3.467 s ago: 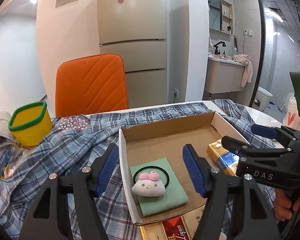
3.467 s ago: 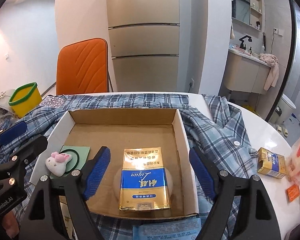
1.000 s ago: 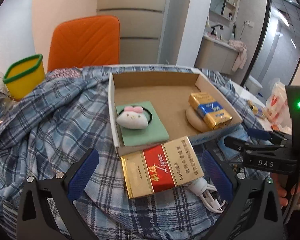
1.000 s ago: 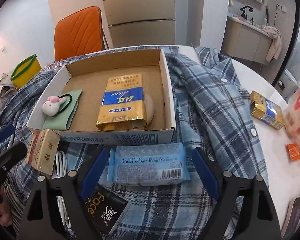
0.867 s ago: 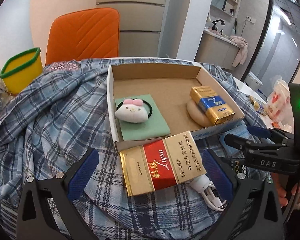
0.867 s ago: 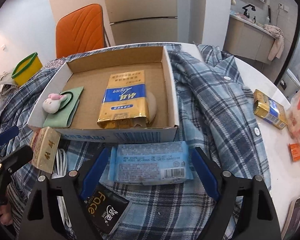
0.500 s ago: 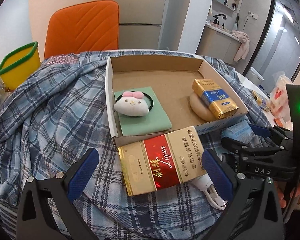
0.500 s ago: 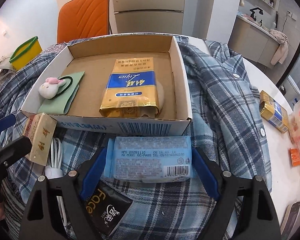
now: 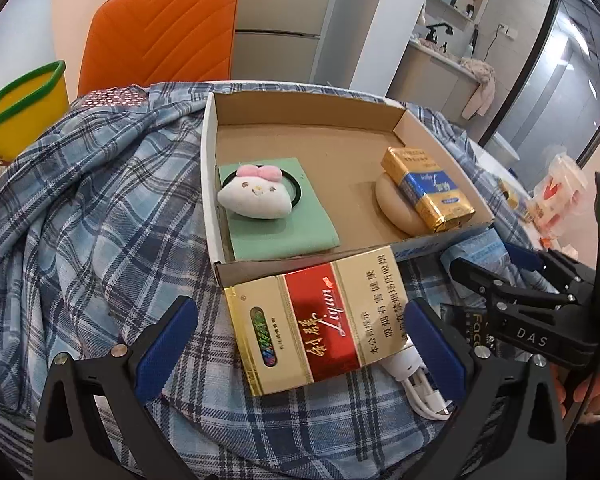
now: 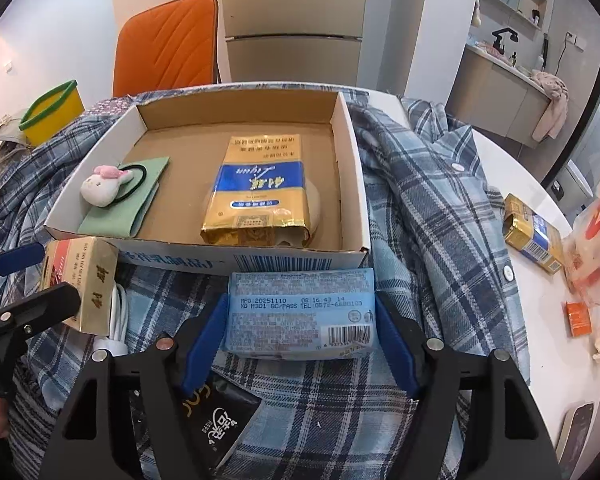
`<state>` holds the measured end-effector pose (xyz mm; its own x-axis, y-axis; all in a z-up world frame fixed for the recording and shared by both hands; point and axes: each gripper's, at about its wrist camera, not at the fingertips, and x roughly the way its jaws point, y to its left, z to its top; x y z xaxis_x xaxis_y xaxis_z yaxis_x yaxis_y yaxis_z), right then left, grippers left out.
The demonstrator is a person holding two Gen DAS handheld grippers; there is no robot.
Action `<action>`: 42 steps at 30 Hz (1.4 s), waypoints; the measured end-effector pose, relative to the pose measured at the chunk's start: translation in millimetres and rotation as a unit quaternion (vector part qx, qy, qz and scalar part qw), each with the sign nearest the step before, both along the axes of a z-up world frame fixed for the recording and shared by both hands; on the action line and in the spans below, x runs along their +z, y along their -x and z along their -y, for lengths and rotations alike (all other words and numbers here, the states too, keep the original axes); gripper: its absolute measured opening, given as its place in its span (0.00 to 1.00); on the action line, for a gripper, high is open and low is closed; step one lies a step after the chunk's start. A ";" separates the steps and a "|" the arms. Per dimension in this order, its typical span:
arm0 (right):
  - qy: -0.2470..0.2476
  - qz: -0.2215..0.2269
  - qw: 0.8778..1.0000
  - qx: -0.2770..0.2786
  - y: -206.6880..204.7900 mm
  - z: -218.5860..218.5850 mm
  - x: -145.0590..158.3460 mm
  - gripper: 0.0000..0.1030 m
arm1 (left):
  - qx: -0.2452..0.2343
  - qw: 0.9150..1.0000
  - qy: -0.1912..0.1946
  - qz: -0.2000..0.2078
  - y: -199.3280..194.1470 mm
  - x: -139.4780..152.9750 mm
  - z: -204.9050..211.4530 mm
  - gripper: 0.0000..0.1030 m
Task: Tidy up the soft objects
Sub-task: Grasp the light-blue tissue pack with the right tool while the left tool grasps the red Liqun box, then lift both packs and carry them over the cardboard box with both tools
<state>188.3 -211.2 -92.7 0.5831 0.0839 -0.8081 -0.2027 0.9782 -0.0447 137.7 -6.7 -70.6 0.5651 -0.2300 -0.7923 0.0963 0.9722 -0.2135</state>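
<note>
Blue tissue pack [image 10: 302,314] between right claw [image 10: 300,344] pads

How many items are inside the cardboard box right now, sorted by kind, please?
Plush toy hair tie: 1
Green folded cloth: 1
Gold and blue cigarette pack: 1
Round beige powder puff: 1
Total in the cardboard box: 4
</note>
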 end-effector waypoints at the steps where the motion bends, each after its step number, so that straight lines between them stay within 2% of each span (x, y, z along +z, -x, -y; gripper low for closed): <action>1: 0.000 0.001 1.000 0.000 0.3 -0.4 0.4 0.72 | -0.002 1.000 0.004 0.005 0.9 1.3 -0.1 1.00; 5: 0.004 -0.001 1.000 0.001 -0.5 -2.6 -0.2 0.72 | -0.017 1.000 -0.004 0.011 1.9 3.0 6.7 1.00; 11: 0.004 0.001 1.000 0.000 0.9 -2.0 -0.5 0.72 | -0.025 1.000 -0.017 -0.005 -2.6 -2.1 13.0 1.00; 13: 0.004 0.002 1.000 0.001 0.9 -1.5 -0.7 0.72 | -0.025 1.000 -0.013 -0.004 -1.8 -1.9 11.9 0.91; 15: 0.003 0.003 1.000 0.001 1.3 -1.3 -0.7 0.72 | -0.024 1.000 -0.011 0.001 -0.2 -0.5 10.6 0.91; 18: 0.000 0.009 1.000 0.003 3.3 -0.1 1.2 0.72 | -0.020 1.000 -0.008 0.022 6.0 5.4 8.3 0.90; 23: -0.015 0.054 0.998 0.024 16.3 -2.7 16.6 0.72 | -0.018 0.997 -0.016 0.079 21.0 21.4 10.1 0.90; 27: -0.021 0.091 0.995 0.047 27.2 -8.0 28.1 0.72 | -0.024 0.991 -0.032 0.131 33.8 35.8 15.5 0.90; 31: -0.026 0.116 0.991 0.055 34.5 -10.0 36.3 0.72 | -0.028 0.985 -0.046 0.166 42.5 44.7 20.5 0.90; 36: -0.031 0.127 0.990 0.046 35.2 -7.8 40.4 0.72 | -0.027 0.981 -0.050 0.188 48.2 49.0 21.9 0.90; 42: -0.035 0.137 0.989 0.046 37.9 -6.2 42.6 0.72 | -0.026 0.979 -0.050 0.195 50.0 50.3 21.7 0.90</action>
<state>150.4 -205.0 -50.1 0.7669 0.1959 -0.6111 -0.2798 0.9591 -0.0438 87.7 -28.4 -20.3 0.8188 -0.1986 -0.5386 0.2011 0.9780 -0.0549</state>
